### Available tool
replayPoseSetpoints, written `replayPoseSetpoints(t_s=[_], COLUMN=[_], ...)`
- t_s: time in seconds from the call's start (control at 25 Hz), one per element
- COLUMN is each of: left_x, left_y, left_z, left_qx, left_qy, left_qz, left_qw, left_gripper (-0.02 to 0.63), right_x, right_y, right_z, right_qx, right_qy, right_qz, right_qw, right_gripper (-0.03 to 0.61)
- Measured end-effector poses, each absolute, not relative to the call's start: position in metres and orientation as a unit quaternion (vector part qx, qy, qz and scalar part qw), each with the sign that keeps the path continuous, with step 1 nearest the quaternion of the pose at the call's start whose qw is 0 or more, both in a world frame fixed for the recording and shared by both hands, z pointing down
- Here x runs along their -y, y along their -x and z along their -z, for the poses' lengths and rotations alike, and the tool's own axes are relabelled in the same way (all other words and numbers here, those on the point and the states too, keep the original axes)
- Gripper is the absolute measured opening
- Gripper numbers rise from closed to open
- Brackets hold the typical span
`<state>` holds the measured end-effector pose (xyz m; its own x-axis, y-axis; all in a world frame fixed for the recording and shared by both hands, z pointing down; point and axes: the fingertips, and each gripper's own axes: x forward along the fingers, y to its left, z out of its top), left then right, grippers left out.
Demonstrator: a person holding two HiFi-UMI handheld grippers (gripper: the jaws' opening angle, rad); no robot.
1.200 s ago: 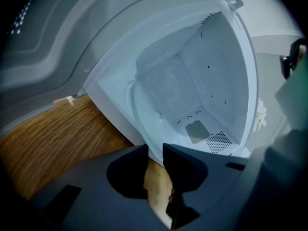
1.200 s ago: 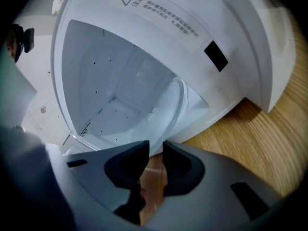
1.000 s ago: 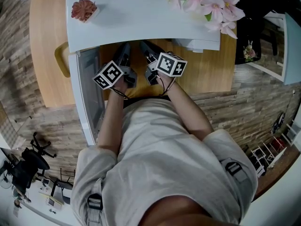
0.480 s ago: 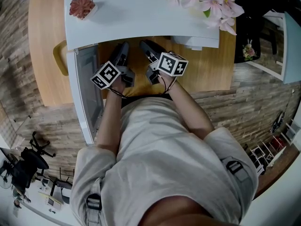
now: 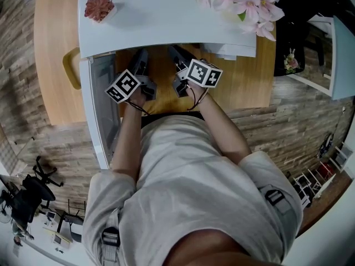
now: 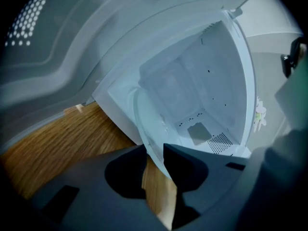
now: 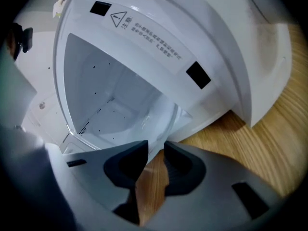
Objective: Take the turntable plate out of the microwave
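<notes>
At the open microwave [image 5: 166,15] on the wooden counter [image 5: 244,76], I have both tongs on the turntable plate [image 7: 166,113]. The left tongs [image 6: 154,150] and right tongs [image 7: 155,147] have just been closing, and each pinches the near rim of the clear glass, jaws a narrow slit apart. The plate stretches straight ahead from both into the white cavity, one grip on either side of its near edge, neither hand nearer — so, as I judge it, the pull should come level and straight back toward me.

Left gripper [image 6: 154,150], right gripper [image 7: 155,148], closing (on plate [image 6: 144,129])
</notes>
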<state>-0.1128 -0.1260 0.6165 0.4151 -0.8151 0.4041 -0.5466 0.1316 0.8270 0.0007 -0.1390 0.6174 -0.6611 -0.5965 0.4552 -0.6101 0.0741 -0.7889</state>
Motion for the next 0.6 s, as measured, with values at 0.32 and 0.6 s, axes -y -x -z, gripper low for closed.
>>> replayPoseSetpoints(t_s=[0.32, 0.6], left_x=[0.107, 0.087], left_y=[0.107, 0.105], left_z=[-0.614, -0.620], left_qx=[0.524, 0.522], left_qy=[-0.649, -0.647], left_qz=[0.122, 0.120], left_qw=[0.537, 0.542], left_gripper=[0.117, 0.123], right_x=[0.123, 0.104], right_y=[-0.011, -0.013], right_z=[-0.613, -0.619], right_qx=[0.737, 0.739], right_qy=[-0.417, -0.407], right_qz=[-0.532, -0.536], right_qw=[0.018, 0.025], right_gripper=[0.106, 0.107])
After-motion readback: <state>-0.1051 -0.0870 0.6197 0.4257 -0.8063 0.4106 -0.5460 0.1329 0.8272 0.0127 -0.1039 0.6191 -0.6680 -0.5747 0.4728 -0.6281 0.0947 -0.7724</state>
